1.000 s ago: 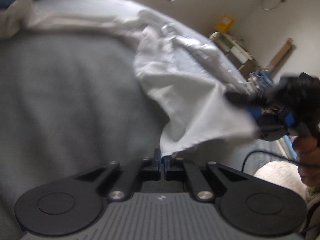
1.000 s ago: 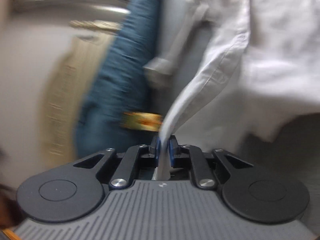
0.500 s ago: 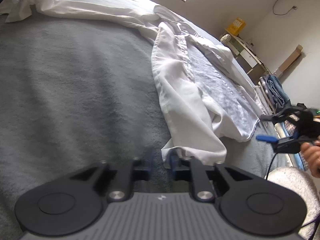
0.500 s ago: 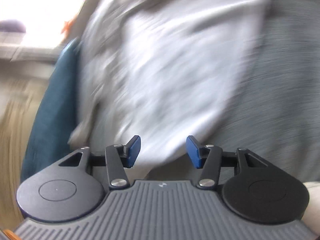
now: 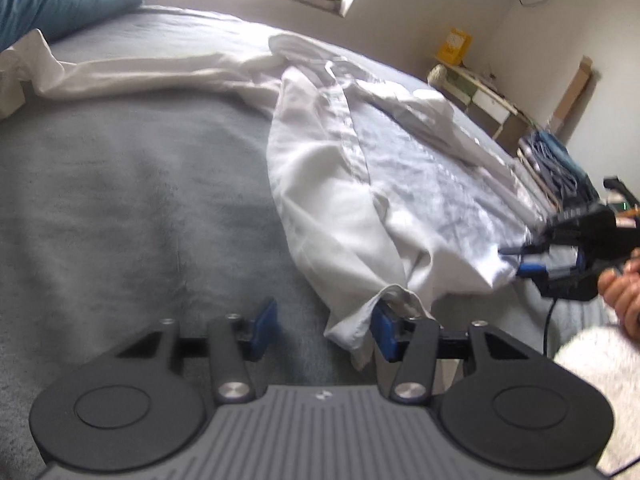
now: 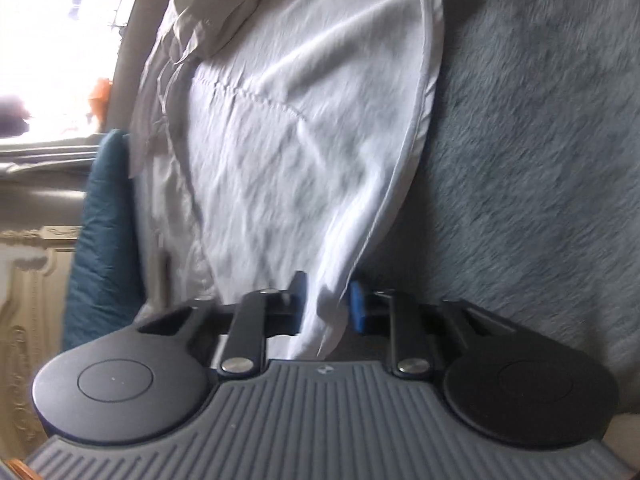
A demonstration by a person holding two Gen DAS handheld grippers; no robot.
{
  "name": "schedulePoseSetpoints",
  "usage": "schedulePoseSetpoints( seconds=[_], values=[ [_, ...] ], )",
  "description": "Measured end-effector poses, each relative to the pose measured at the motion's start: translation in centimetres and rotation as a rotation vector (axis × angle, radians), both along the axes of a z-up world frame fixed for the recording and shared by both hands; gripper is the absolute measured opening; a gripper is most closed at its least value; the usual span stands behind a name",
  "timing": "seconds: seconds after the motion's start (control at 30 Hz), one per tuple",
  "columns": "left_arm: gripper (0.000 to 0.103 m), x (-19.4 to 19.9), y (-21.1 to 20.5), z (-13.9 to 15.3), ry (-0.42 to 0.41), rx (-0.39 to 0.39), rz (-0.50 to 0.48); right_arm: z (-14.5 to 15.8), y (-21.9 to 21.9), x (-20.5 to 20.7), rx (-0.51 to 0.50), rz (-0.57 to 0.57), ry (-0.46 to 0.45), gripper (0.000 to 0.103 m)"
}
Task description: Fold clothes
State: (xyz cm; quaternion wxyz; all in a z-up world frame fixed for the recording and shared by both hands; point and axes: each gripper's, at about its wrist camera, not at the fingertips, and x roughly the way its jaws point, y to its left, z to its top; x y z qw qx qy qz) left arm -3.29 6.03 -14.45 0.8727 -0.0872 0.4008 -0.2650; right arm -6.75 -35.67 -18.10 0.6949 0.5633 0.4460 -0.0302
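Observation:
A white shirt lies spread and rumpled on the grey bed, one sleeve stretched to the far left. My left gripper is open, with the shirt's near hem corner lying between its blue pads, against the right pad. My right gripper is partly open around the shirt's other hem corner; cloth fills the gap. It also shows in the left wrist view at the shirt's right corner, held by a hand.
A blue pillow lies at the bed's far left under a bright window. A desk and stacked items stand along the right wall. A white fluffy thing is at the lower right.
Both grippers let go of the shirt's hem corners and opened. The shirt dropped from lifted to lying flat on the bed. The right gripper came back around its corner.

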Motion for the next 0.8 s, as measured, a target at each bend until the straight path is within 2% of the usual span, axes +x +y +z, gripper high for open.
schedulePoseSetpoints(
  seconds=[0.1, 0.13, 0.2, 0.23, 0.27, 0.4, 0.53, 0.63, 0.7, 0.8],
  values=[
    [0.049, 0.5, 0.0, 0.2, -0.019, -0.021, 0.013, 0.1, 0.8, 0.4, -0.001, 0.029, -0.018, 0.007],
    [0.046, 0.6, 0.1, 0.4, -0.023, -0.037, 0.016, 0.3, 1.1, 0.6, -0.001, 0.036, -0.028, 0.004],
    [0.031, 1.2, 0.5, 0.5, 0.002, -0.096, 0.026, 1.1, 1.3, 0.7, 0.001, 0.047, -0.046, 0.002],
    [0.015, 1.7, 0.8, 0.4, 0.044, -0.142, 0.041, 1.5, 1.3, 0.7, 0.006, 0.050, -0.054, 0.001],
    [0.008, 2.3, 1.2, 0.2, 0.101, -0.191, 0.064, 1.9, 1.2, 0.6, 0.013, 0.051, -0.061, 0.001],
    [0.003, 4.5, 3.8, -1.3, 0.360, -0.422, 0.175, 3.4, 0.2, 0.1, 0.054, 0.034, -0.066, 0.001],
    [0.002, 5.1, 7.2, -2.0, 0.521, -0.579, 0.309, 4.6, -1.4, -0.6, 0.059, 0.014, -0.060, 0.001],
    [0.002, 4.9, 9.6, -2.0, 0.593, -0.632, 0.390, 5.3, -2.4, -1.2, 0.041, 0.012, -0.046, 0.001],
    [0.002, 4.6, 10.3, -1.9, 0.588, -0.589, 0.413, 5.4, -3.2, -1.6, 0.002, 0.006, -0.023, 0.001],
    [0.003, 4.5, 10.6, -3.1, 0.608, -0.520, 0.425, 4.1, -4.9, -2.3, -0.076, -0.019, 0.074, 0.003]
  ],
)
